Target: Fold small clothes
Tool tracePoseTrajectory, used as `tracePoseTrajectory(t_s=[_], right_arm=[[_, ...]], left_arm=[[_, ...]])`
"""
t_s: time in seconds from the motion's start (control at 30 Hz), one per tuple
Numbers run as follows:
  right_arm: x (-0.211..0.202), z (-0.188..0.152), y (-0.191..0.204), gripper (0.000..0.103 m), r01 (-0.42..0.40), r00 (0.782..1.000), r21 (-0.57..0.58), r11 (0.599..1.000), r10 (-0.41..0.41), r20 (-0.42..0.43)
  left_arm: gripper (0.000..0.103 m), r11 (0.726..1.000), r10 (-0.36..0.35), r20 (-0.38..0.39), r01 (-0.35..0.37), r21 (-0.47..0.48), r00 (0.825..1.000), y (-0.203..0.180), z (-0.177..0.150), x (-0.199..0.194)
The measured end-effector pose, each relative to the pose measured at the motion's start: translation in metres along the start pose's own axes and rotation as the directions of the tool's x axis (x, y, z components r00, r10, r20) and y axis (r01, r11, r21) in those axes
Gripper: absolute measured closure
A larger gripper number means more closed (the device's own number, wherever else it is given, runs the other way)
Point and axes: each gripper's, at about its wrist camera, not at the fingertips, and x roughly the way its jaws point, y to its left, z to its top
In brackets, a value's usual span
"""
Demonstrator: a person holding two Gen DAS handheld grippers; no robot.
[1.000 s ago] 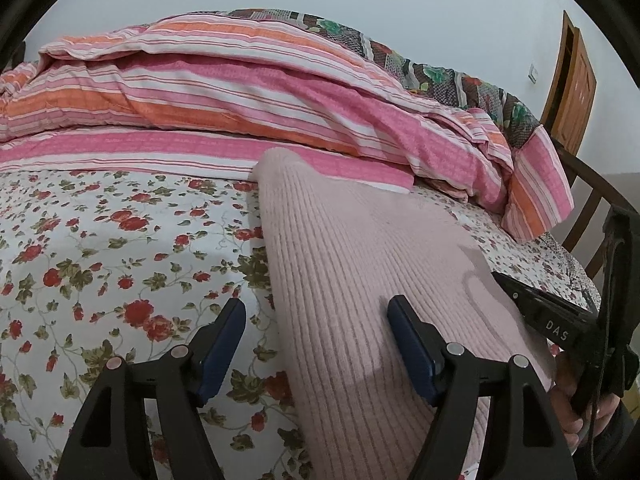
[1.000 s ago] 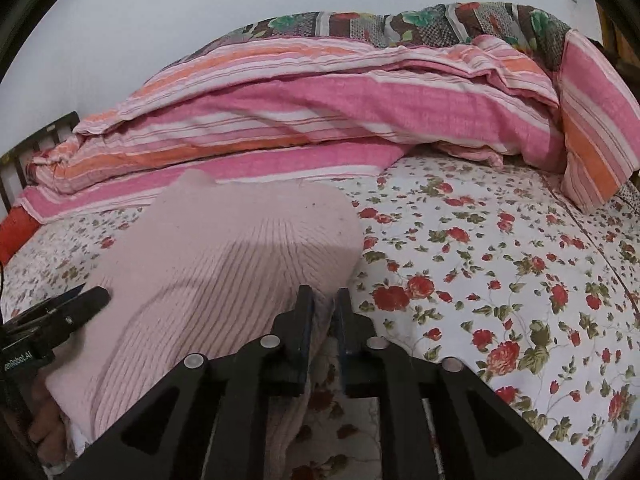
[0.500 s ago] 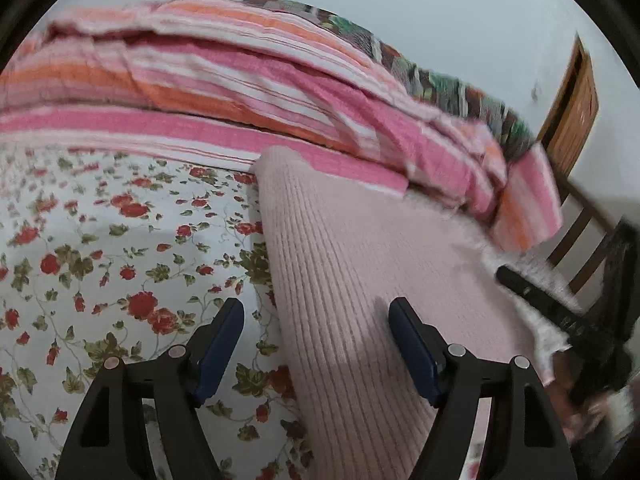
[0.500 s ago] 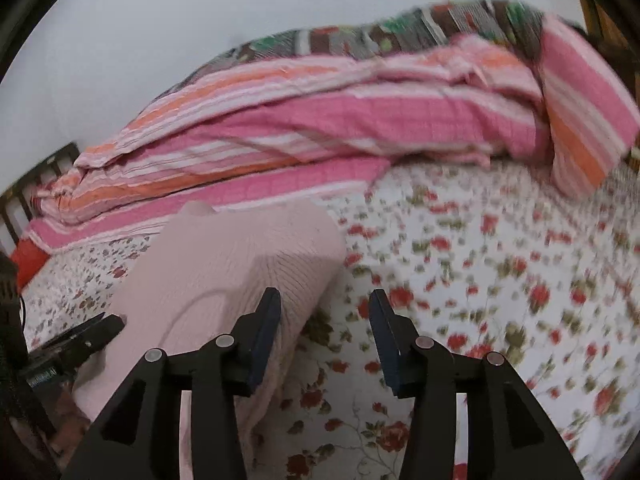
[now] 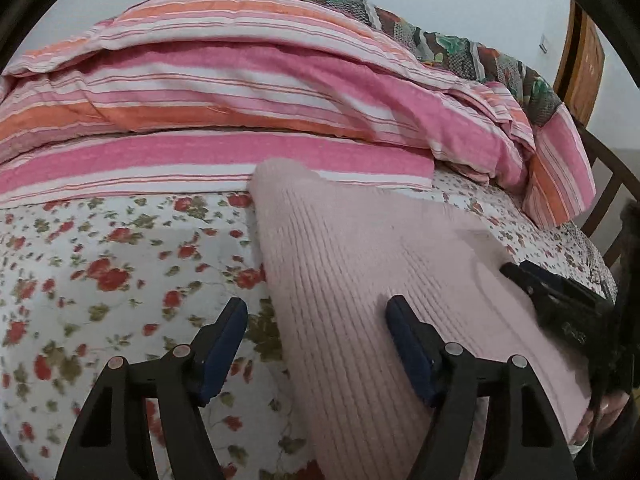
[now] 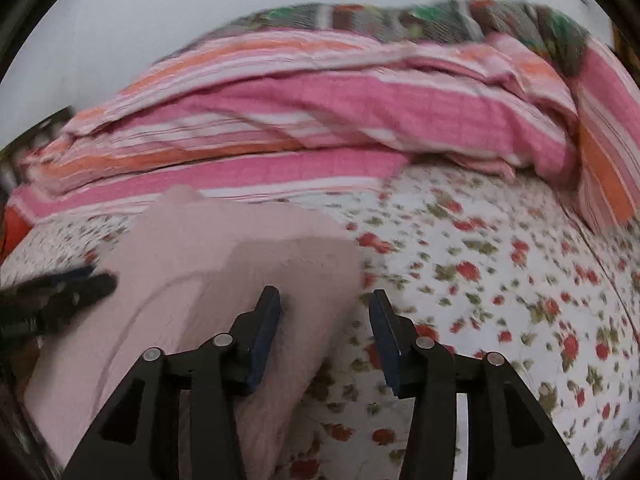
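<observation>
The pink ribbed garment (image 5: 360, 280) lay folded on the floral bedsheet (image 5: 100, 280); the left hand-held gripper (image 5: 316, 340) stood wide and empty over its edge; the right hand-held gripper (image 6: 326, 328) was half-open, holding nothing; the fold looked just released, and next likely called for regrasping an edge

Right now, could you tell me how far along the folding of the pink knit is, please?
Done: the pink knit lies folded into a neat oblong on the floral sheet. In hand: nothing; the left hand-held gripper and right hand-held gripper are open. Left: any final fold or tidying.
</observation>
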Motion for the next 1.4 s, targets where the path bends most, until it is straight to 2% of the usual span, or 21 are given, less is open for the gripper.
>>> tracePoseTrajectory(t_s=[0.2, 0.37, 0.5, 0.6, 0.7, 0.87, 1.0, 1.13, 1.23, 1.4], right_arm=[[0.002, -0.001, 0.004, 0.056, 0.022, 1.000, -0.017, 1.000, -0.022, -0.002], [0.000, -0.001, 0.003, 0.055, 0.010, 1.000, -0.008, 1.000, -0.010, 0.004], [-0.010, -0.002, -0.003, 0.054, -0.054, 0.998, 0.022, 0.998, 0.053, 0.027], [-0.023, -0.002, -0.007, 0.054, -0.109, 0.993, 0.040, 0.993, 0.108, 0.036], [-0.040, -0.007, -0.004, 0.054, -0.156, 0.987, 0.052, 0.986, 0.154, 0.042], [-0.052, -0.018, 0.012, 0.053, -0.113, 0.993, 0.018, 0.993, 0.112, 0.031], [-0.060, -0.029, 0.014, 0.053, -0.136, 0.991, 0.023, 0.990, 0.136, 0.015], [-0.071, -0.038, 0.012, 0.053, -0.142, 0.990, 0.019, 0.990, 0.141, 0.012], [-0.078, -0.044, 0.008, 0.049, -0.169, 0.985, 0.050, 0.984, 0.170, -0.009], [-0.086, -0.058, 0.007, 0.048, -0.259, 0.962, 0.081, 0.962, 0.265, -0.064]], left_arm=[[0.027, 0.999, -0.037, 0.005, 0.037, -0.036, 0.999, 0.009, -0.002, 0.002], [0.027, 0.999, -0.024, 0.018, 0.024, -0.030, 1.000, 0.007, -0.004, 0.000], [0.027, 0.999, -0.017, 0.019, 0.018, -0.042, 1.000, 0.007, -0.006, -0.006], [0.029, 0.997, -0.036, 0.001, 0.036, -0.064, 0.999, 0.005, -0.010, -0.016], [0.032, 0.997, -0.064, -0.009, 0.064, -0.040, 0.998, -0.004, -0.018, -0.028], [0.032, 0.997, -0.064, -0.012, 0.064, -0.034, 0.998, -0.013, -0.034, -0.044], [0.031, 0.996, -0.078, -0.025, 0.077, -0.045, 0.997, -0.011, -0.044, -0.053], [0.030, 0.999, -0.042, -0.026, 0.042, -0.006, 0.999, -0.017, -0.055, -0.058], [0.030, 1.000, -0.014, -0.024, 0.015, 0.015, 1.000, -0.020, -0.061, -0.061], [0.029, 0.999, -0.034, -0.024, 0.034, -0.002, 0.999, -0.013, -0.071, -0.073]])
